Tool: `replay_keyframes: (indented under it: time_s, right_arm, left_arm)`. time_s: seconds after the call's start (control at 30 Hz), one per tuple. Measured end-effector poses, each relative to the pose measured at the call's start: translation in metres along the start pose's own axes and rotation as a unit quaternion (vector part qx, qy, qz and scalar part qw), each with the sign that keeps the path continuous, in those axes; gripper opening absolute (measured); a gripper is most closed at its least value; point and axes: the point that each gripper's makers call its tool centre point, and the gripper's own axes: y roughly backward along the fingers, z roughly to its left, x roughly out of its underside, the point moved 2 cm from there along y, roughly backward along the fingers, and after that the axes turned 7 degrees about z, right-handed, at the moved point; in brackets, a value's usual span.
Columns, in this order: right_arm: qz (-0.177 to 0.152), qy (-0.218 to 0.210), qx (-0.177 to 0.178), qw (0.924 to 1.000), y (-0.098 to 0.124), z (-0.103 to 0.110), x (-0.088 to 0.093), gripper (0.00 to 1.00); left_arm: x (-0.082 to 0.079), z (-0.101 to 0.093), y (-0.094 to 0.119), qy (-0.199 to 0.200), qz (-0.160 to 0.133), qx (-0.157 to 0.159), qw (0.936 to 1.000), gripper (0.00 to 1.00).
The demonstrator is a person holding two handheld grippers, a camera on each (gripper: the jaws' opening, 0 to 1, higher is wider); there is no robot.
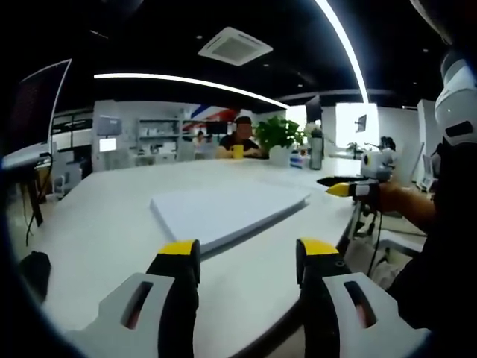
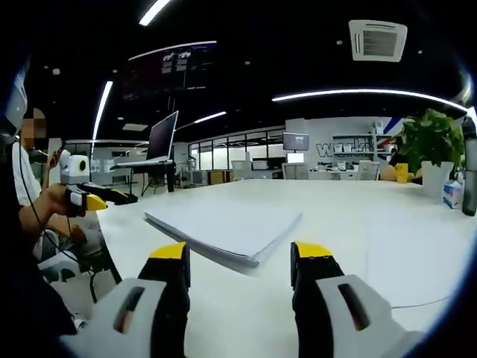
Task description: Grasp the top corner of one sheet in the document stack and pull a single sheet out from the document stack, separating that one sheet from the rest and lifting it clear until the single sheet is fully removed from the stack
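The white table (image 1: 97, 216) spreads wide, and the document stack (image 1: 223, 209) lies flat on it near the person's edge, squared up so its corners sit free for picking. Taking the stack as the mark: the left gripper (image 1: 248, 257) hovers just short of its near edge, jaws spread wide and empty, likely poised either to steady the pile or to nip a corner. The right gripper (image 2: 238, 257) hangs before the stack's near corner, its jaws likewise wide apart and holding nothing. No sheet is lifted yet, so the pull looks not yet begun. Beyond the stack, at the table's far side, stand a potted plant (image 1: 277, 134) and a yellow cup (image 1: 238, 151).
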Motion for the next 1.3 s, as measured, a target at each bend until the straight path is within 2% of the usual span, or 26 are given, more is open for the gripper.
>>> replay_keyframes:
  time_s: [0.07, 0.13, 0.53, 1.13, 1.23, 1.3]
  right_arm:
    - [-0.02, -0.023, 0.005, 0.9995, 0.002, -0.004, -0.007, 0.53]
    - [-0.022, -0.025, 0.007, 0.9994, 0.004, -0.007, -0.007, 0.53]
    - [-0.021, -0.024, 0.013, 0.9994, 0.006, -0.011, -0.008, 0.52]
    - [-0.012, -0.005, 0.012, 0.9998, 0.004, -0.007, -0.004, 0.51]
    - [-0.01, -0.003, 0.012, 0.9999, 0.003, -0.007, -0.004, 0.51]
    - [-0.01, -0.002, 0.009, 0.9999, 0.003, -0.006, -0.004, 0.51]
  left_arm:
    - [0.001, 0.001, 0.0, 0.002, -0.001, -0.002, 1.0, 0.52]
    - [0.002, 0.003, 0.0, 0.004, 0.002, -0.004, 1.0, 0.52]
    - [-0.002, 0.0, 0.0, 0.002, -0.003, -0.003, 1.0, 0.52]
    - [0.003, 0.001, 0.001, -0.01, 0.012, -0.002, 0.9999, 0.48]
    - [0.003, 0.002, -0.002, -0.021, 0.02, 0.0, 0.9996, 0.47]
    - [0.001, 0.003, -0.003, -0.047, 0.027, -0.001, 0.9985, 0.47]
